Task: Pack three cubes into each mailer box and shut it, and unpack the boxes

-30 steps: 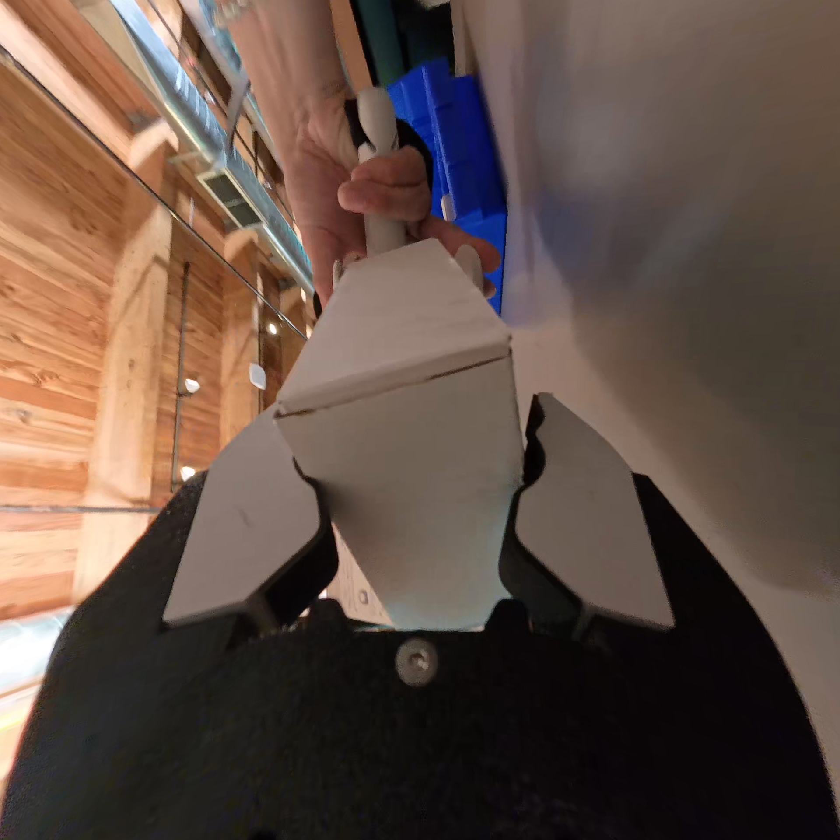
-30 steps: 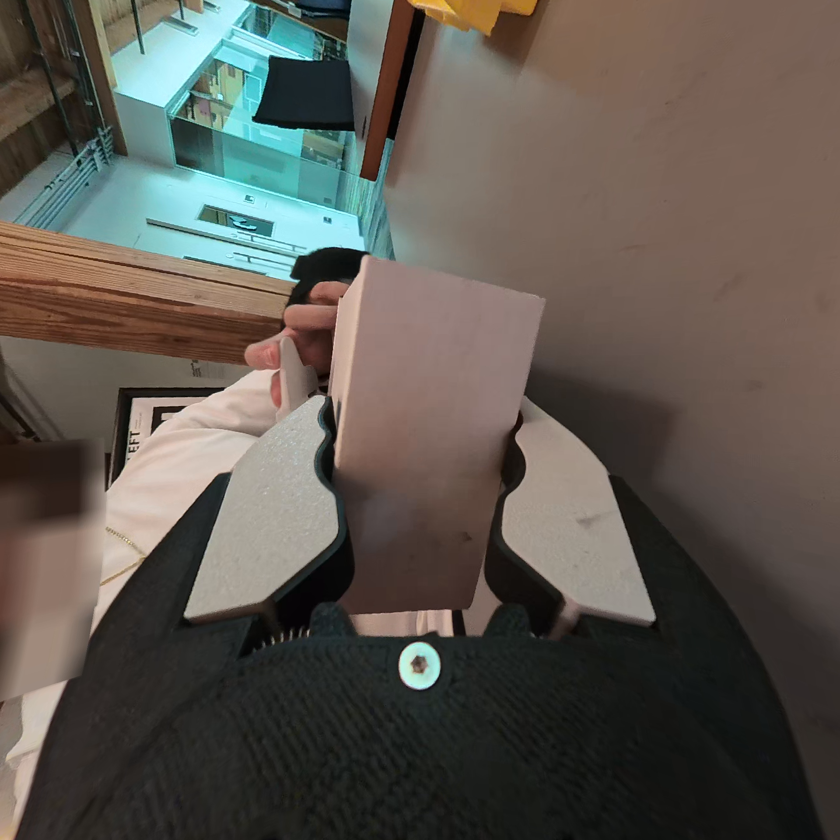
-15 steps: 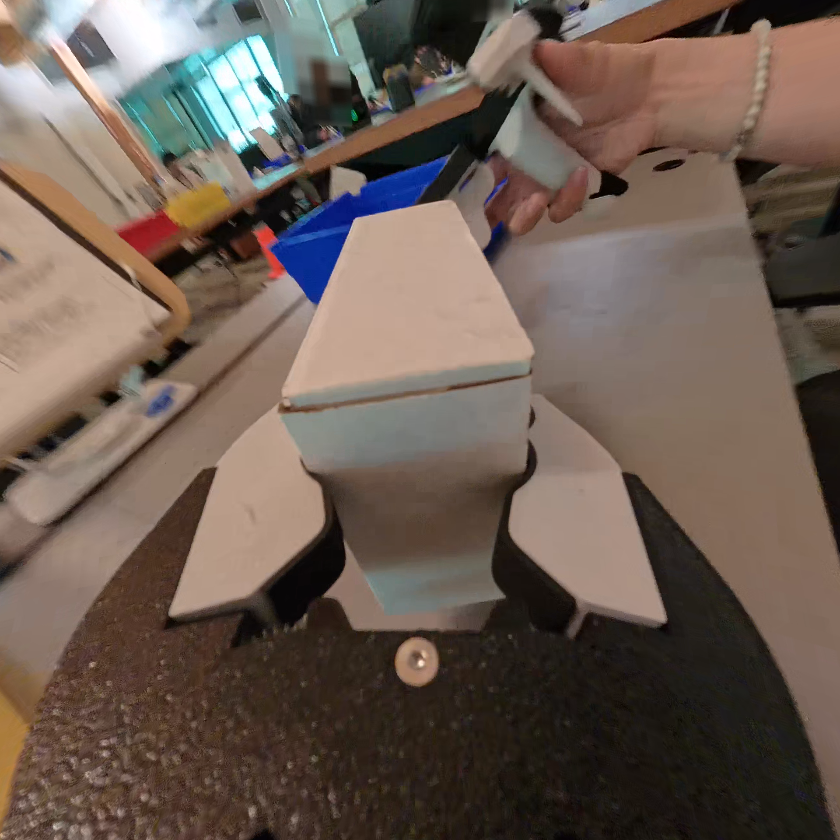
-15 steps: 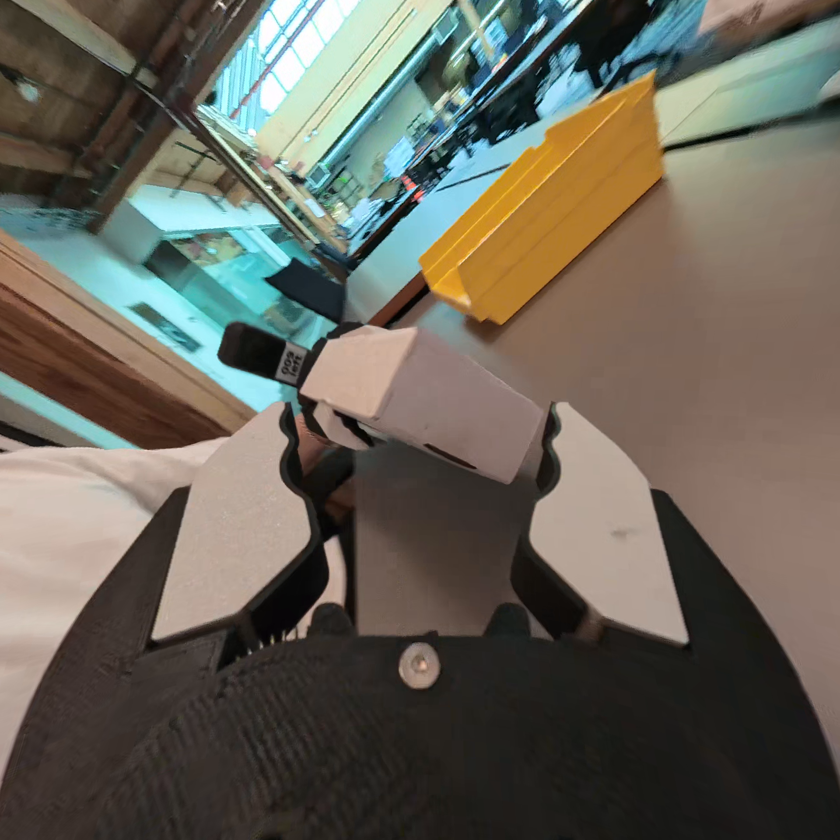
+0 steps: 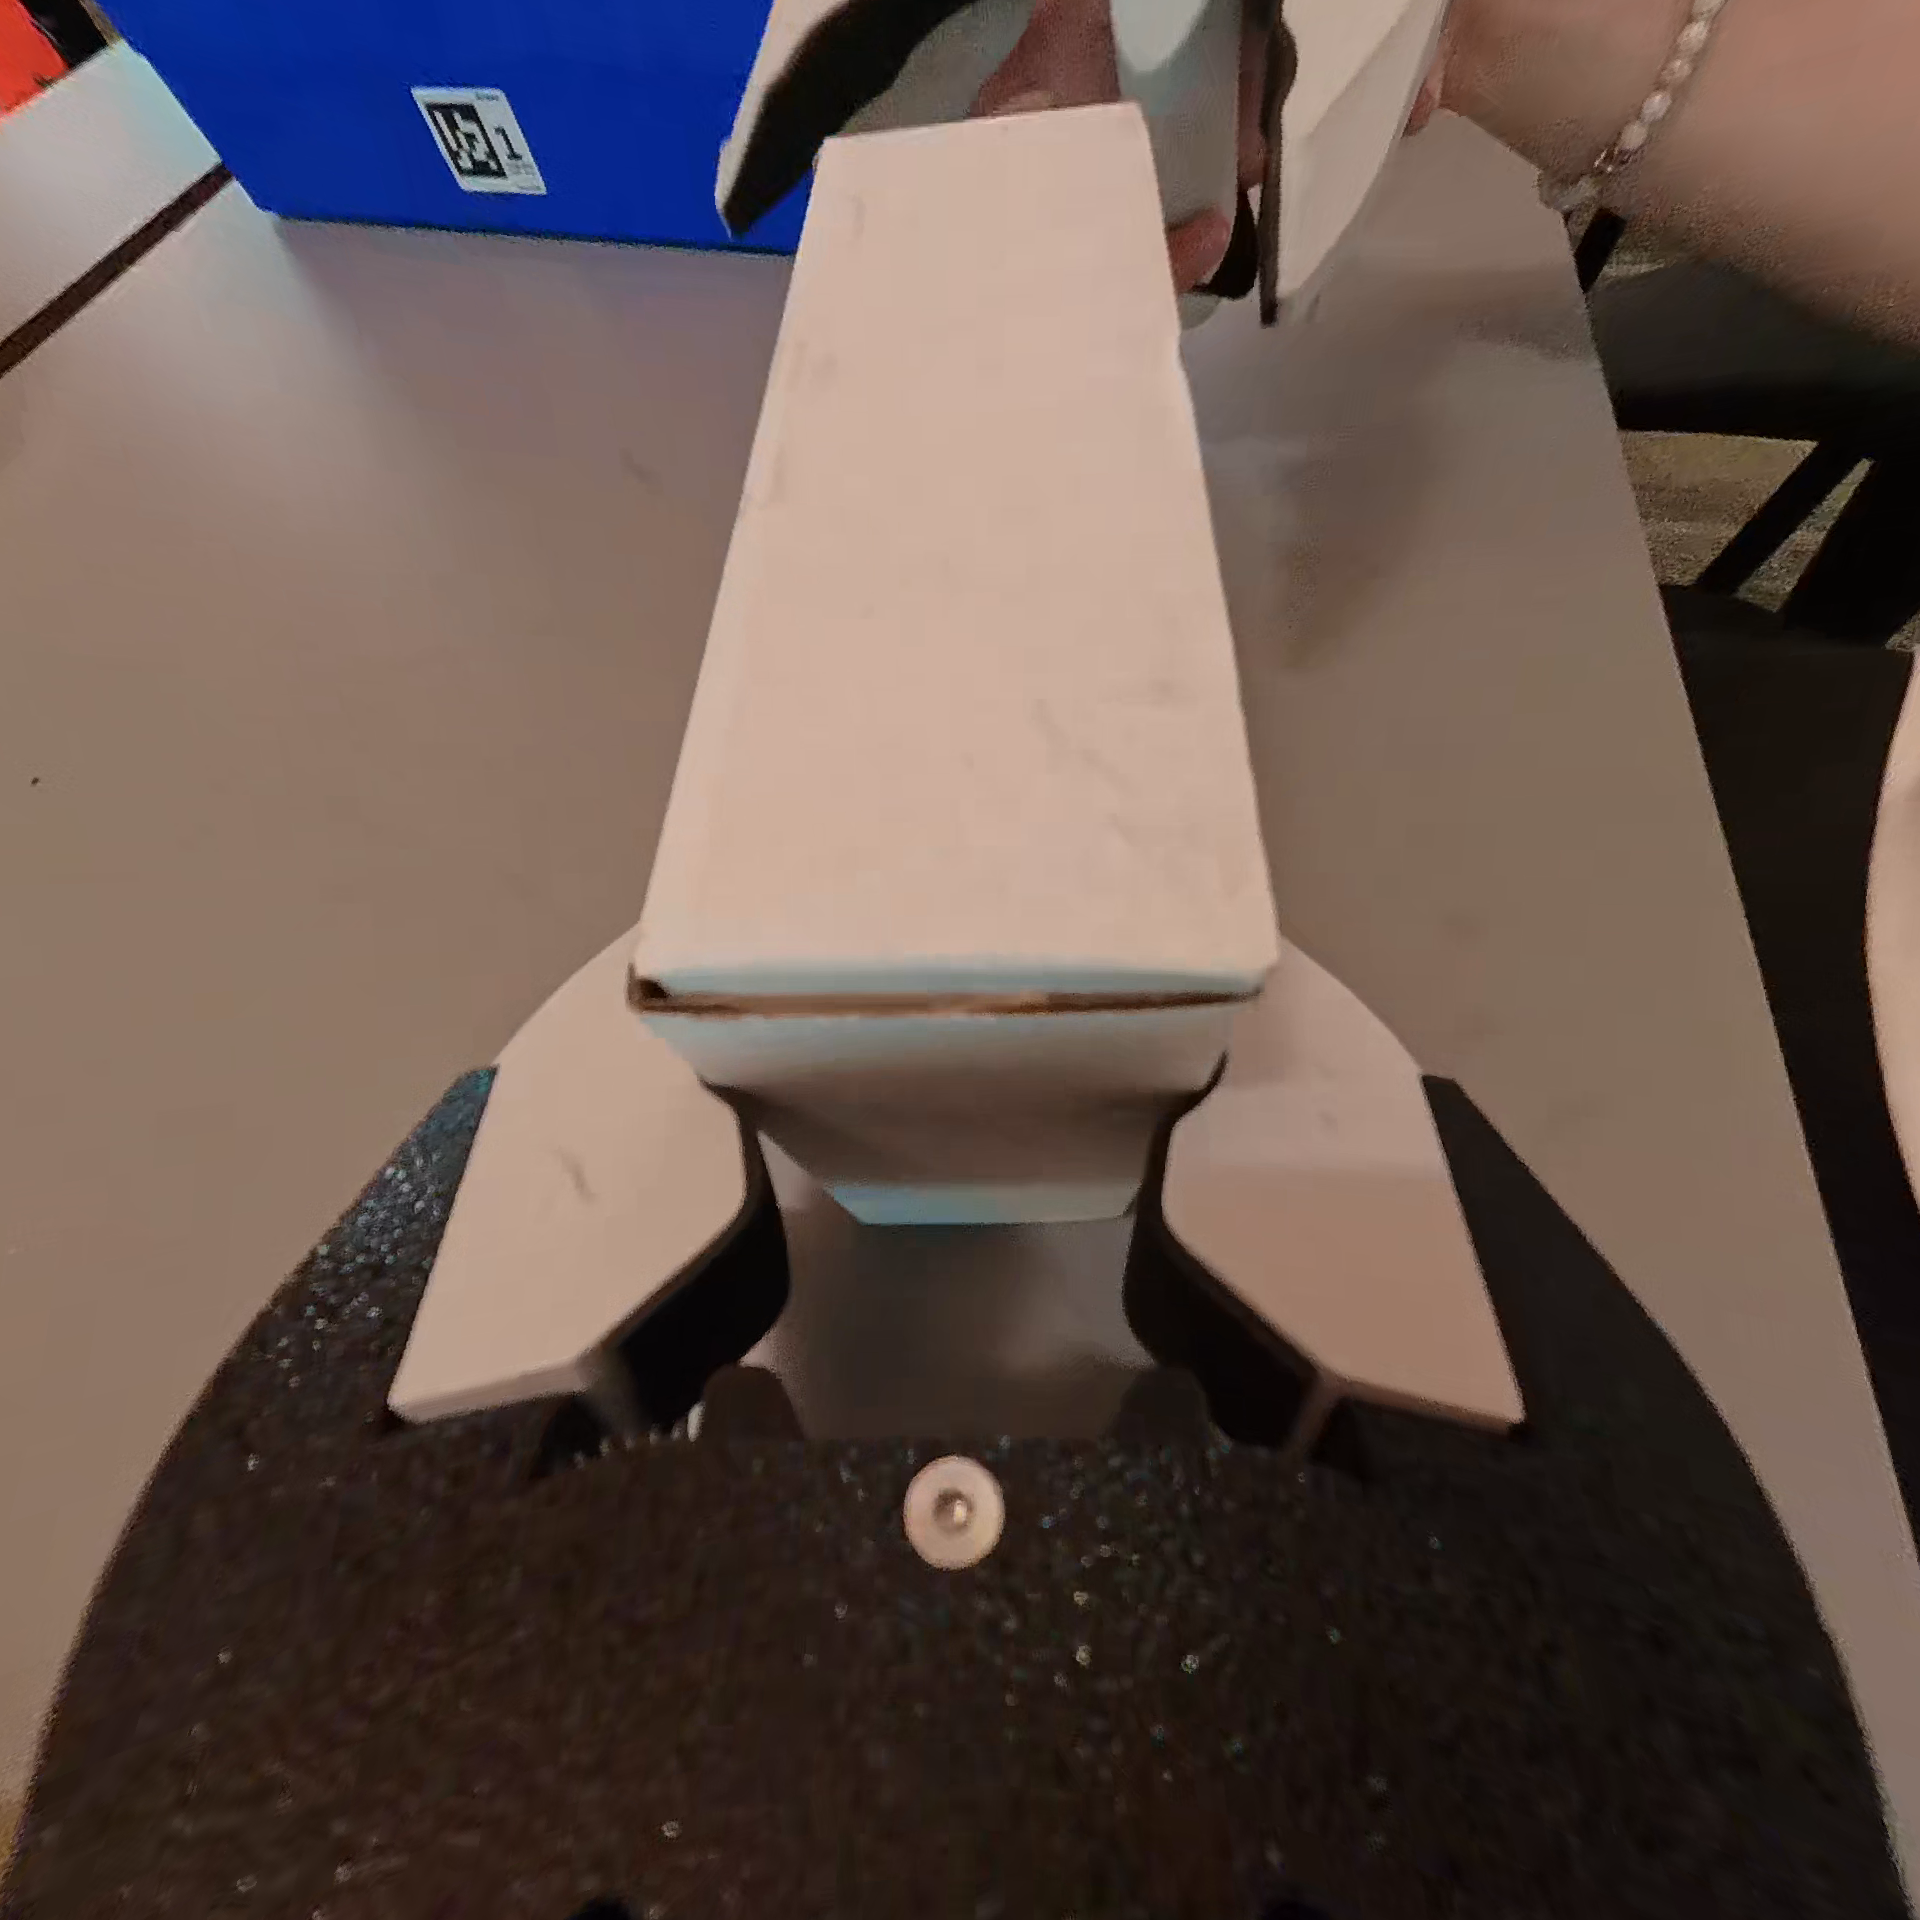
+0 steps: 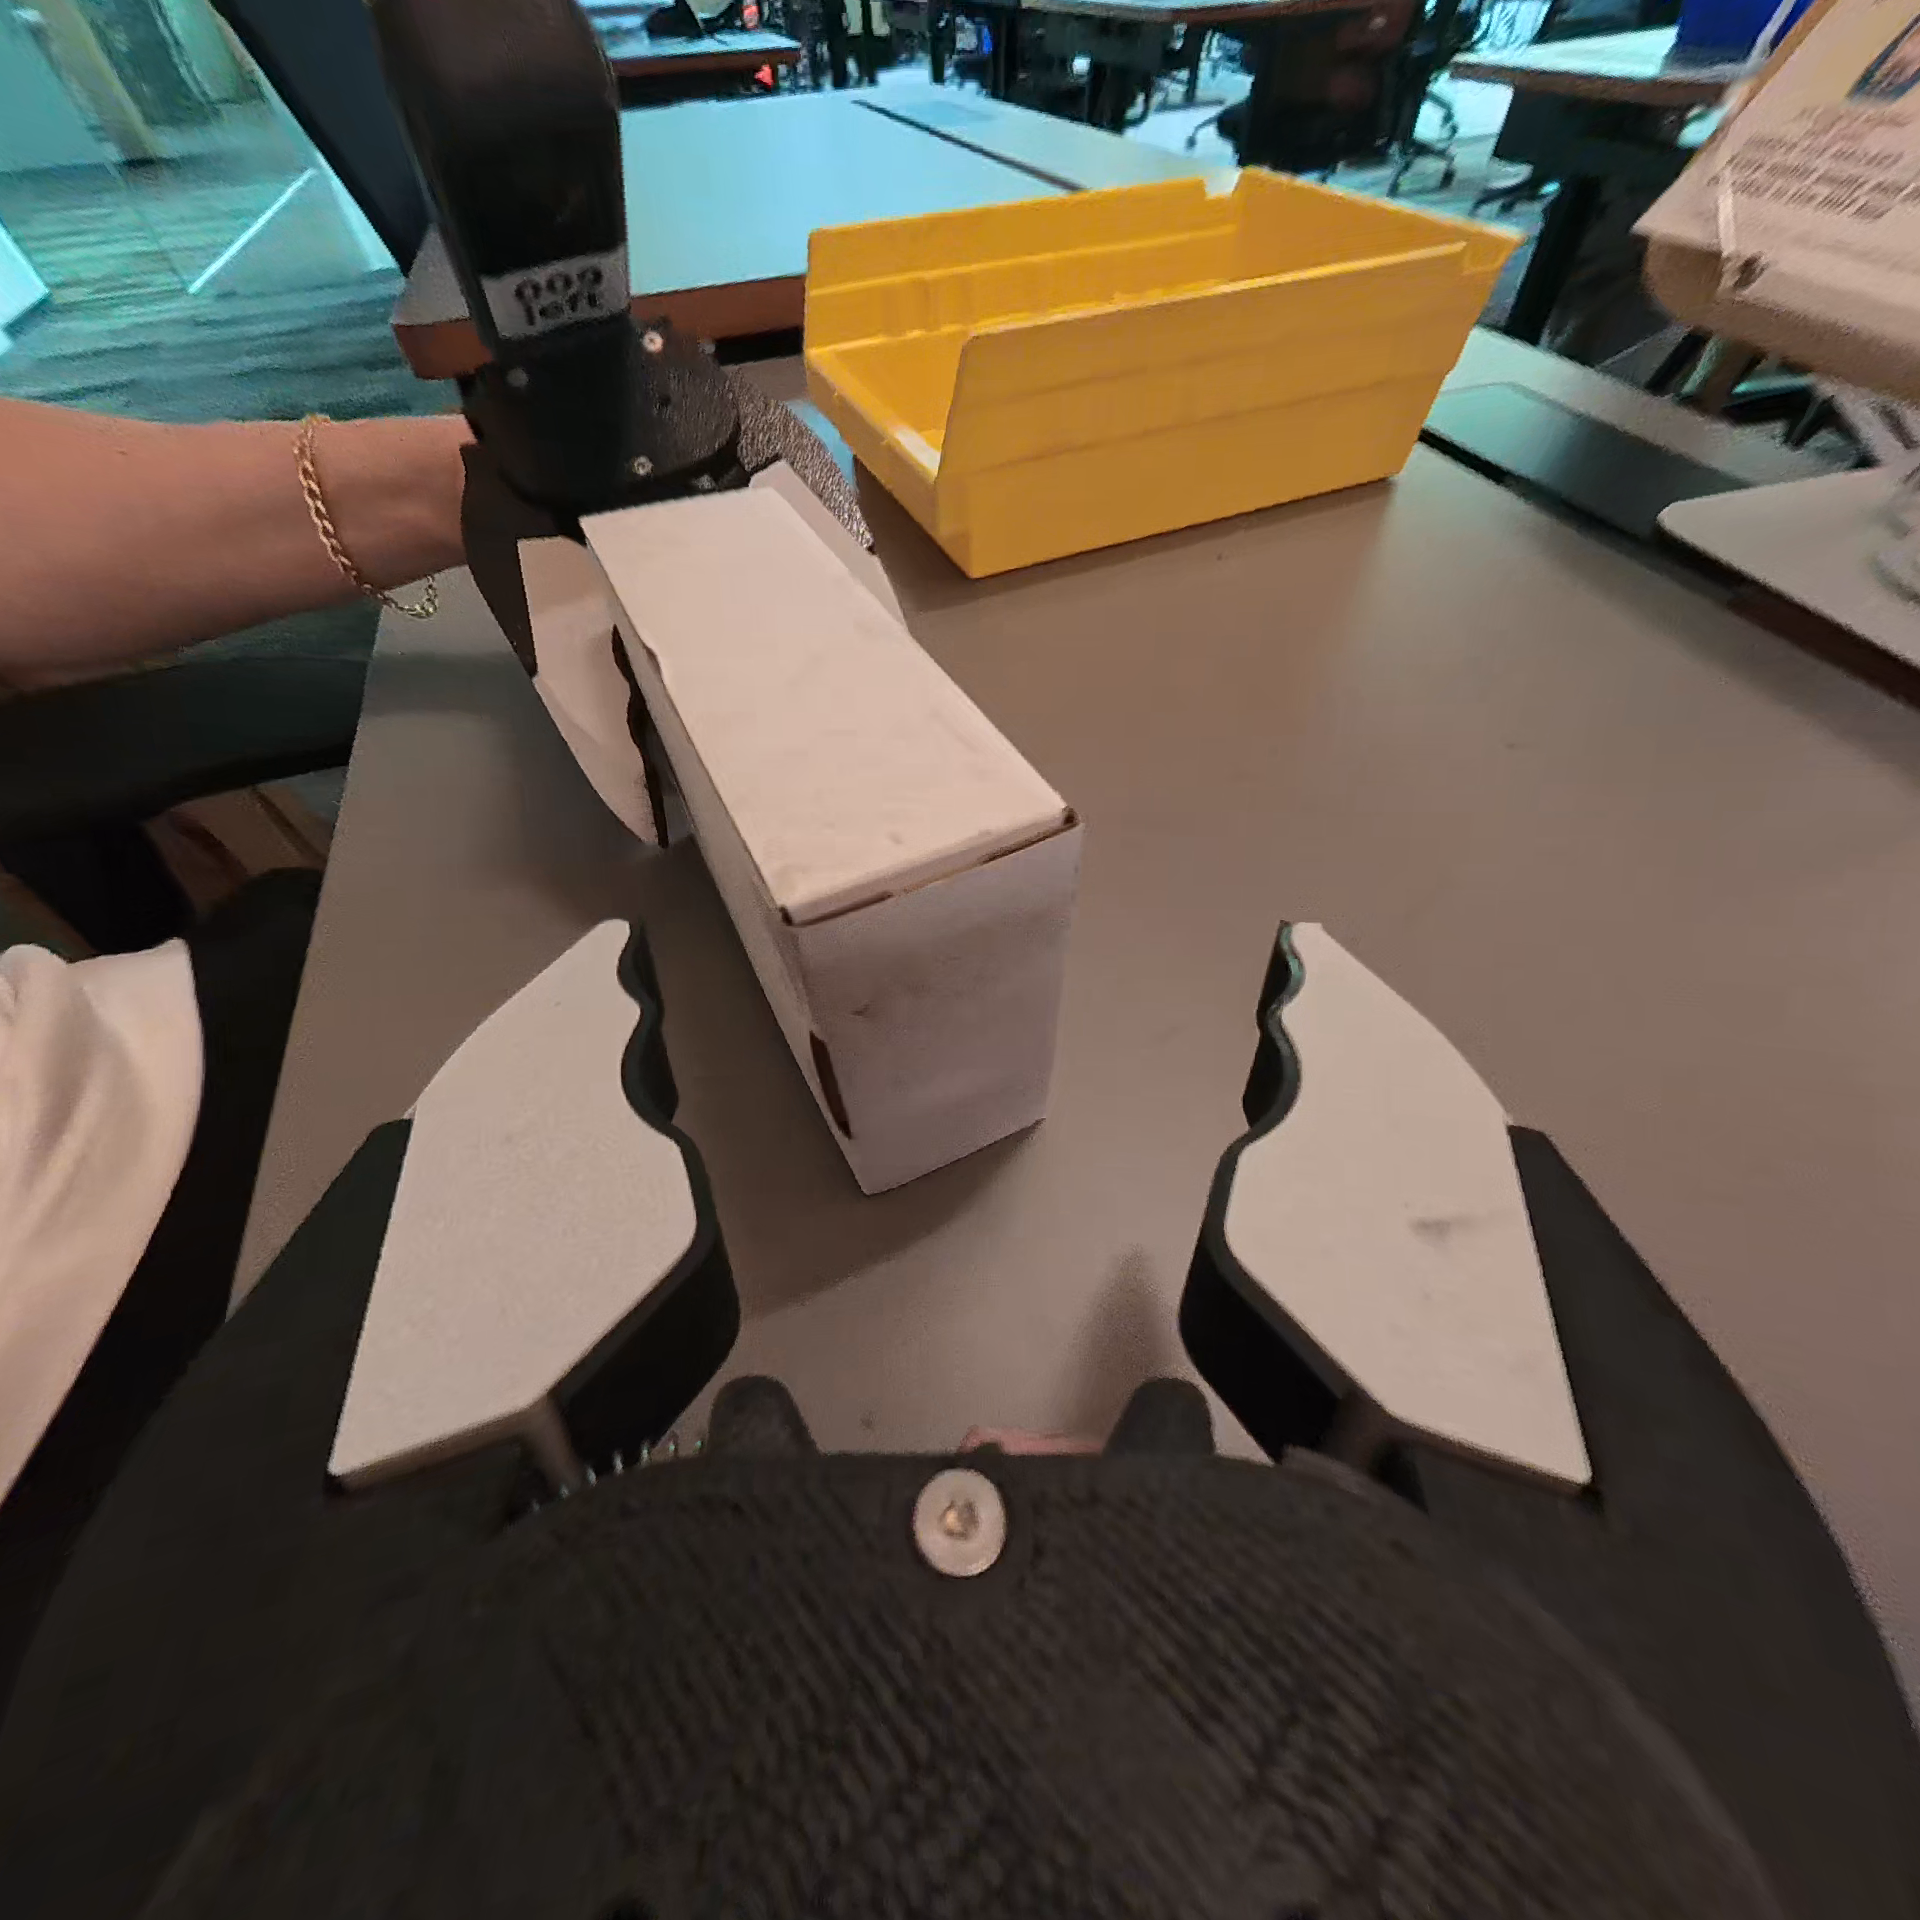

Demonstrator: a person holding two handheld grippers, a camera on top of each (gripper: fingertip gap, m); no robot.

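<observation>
One white mailer box (image 6: pixel 831 790) lies shut on the grey desk (image 6: pixel 1403 831), just in front of the single yellow bin (image 6: pixel 1143 353) and lengthwise between the two tools. The left tongs (image 5: pixel 956 1132) are clenched on the box's end farthest from the right tongs (image 6: pixel 961 1049), probably to steady it as it rests. The right tongs stand released just short of the box's other end, touching nothing. One blue bin (image 5: pixel 416 114) sits beyond the box in the left wrist view. No cubes show; whether the box is packed cannot be told.
</observation>
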